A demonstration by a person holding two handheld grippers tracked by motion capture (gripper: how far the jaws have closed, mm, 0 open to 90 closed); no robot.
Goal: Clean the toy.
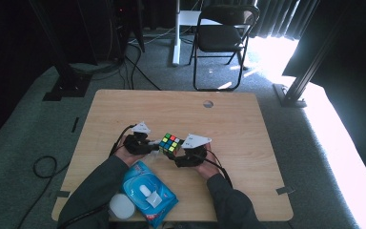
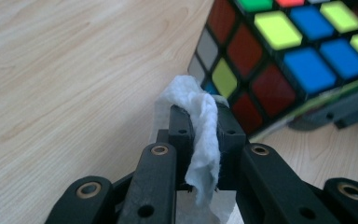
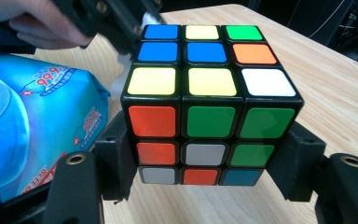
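A scrambled colour cube (image 1: 170,142) sits mid-table between both hands. My right gripper (image 3: 209,156) is shut on the cube (image 3: 209,98), its black jaws pressing the cube's lower left and right sides, the cube held a little above the wood. My left gripper (image 2: 200,123) is shut on a white wet wipe (image 2: 200,130), which hangs crumpled between its jaws. The wipe's upper end touches the cube (image 2: 279,51) at its lower corner. In the high view the left gripper (image 1: 153,143) meets the cube from the left and the right gripper (image 1: 180,155) from the front right.
A blue pack of wet wipes (image 1: 147,191) lies near the table's front edge, beside a white round lid (image 1: 121,206). The wooden table (image 1: 238,129) has a small hole (image 1: 208,103) at the back. A black folding chair (image 1: 221,38) stands beyond the table.
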